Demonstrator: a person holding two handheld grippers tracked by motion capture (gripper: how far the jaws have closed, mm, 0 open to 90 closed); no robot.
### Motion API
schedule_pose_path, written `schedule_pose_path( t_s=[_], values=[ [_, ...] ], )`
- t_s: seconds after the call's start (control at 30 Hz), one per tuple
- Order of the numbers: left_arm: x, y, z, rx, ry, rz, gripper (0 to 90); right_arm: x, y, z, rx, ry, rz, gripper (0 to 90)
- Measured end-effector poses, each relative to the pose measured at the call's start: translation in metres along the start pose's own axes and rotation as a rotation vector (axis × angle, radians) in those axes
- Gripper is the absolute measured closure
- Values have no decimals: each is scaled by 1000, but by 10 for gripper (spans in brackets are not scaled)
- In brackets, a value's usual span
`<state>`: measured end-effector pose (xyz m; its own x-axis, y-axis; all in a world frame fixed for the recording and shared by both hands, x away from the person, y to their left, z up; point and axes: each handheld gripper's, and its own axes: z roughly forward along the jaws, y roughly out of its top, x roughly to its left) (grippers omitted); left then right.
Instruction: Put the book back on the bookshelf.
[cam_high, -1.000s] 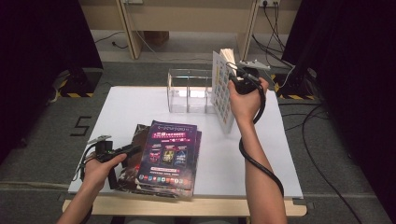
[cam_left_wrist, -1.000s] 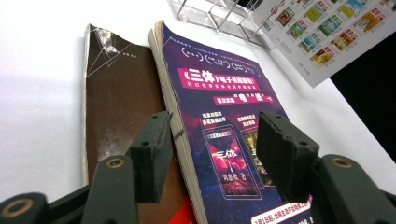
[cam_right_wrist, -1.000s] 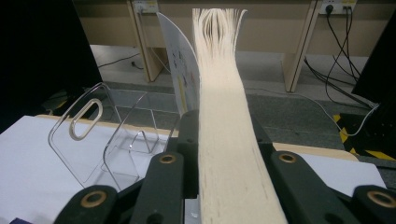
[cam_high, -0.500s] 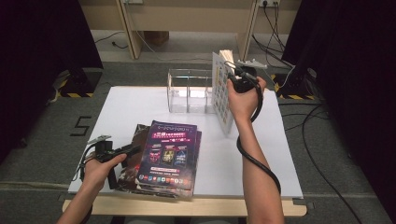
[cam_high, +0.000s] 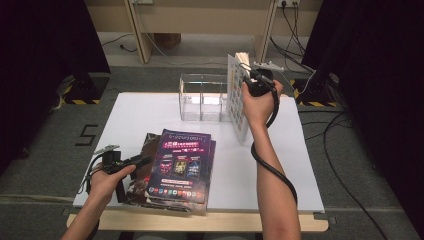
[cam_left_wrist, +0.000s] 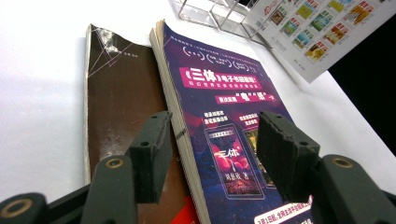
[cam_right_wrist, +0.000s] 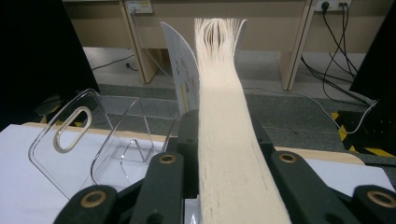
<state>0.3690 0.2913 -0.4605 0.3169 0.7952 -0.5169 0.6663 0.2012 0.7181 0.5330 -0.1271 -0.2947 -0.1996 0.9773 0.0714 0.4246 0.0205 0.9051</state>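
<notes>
I had the right gripper (cam_high: 248, 70) raised beside the clear acrylic rack (cam_high: 202, 97) at the far side of the white table (cam_high: 150, 110). Its jaws were clamped on a book (cam_high: 237, 97) held upright, spine edge down, cover with rows of small coloured pictures facing the rack. In the right gripper view the cream page block (cam_right_wrist: 224, 140) ran straight up between the two black jaws, pages fanning at the top; the rack's nearest divider (cam_right_wrist: 74, 135) stood just to the left, apart from the book.

The left gripper (cam_high: 131, 161) lay low at the near left, jaws spread wide, holding nothing. In the left gripper view the jaws stood either side of the purple-covered book (cam_left_wrist: 219, 116) topping a stack; a brown book (cam_left_wrist: 116, 93) lay beneath it.
</notes>
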Motion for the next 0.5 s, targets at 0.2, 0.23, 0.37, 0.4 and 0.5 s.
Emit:
schedule_pose_path(
  t_s=[0.2,0.23,0.37,0.4,0.5],
  values=[
    [1,0,0,1,1,-1,442,-2,0,3,-7,-4,5,744],
    [1,0,0,1,1,-1,442,-2,0,3,-7,-4,5,744],
    [1,0,0,0,2,-2,442,-2,2,3,-14,-5,8,744],
    [2,0,0,1,3,-2,442,-2,3,3,-18,-6,9,744],
    [2,0,0,0,3,-2,443,-2,5,4,-24,-12,11,744]
  ],
)
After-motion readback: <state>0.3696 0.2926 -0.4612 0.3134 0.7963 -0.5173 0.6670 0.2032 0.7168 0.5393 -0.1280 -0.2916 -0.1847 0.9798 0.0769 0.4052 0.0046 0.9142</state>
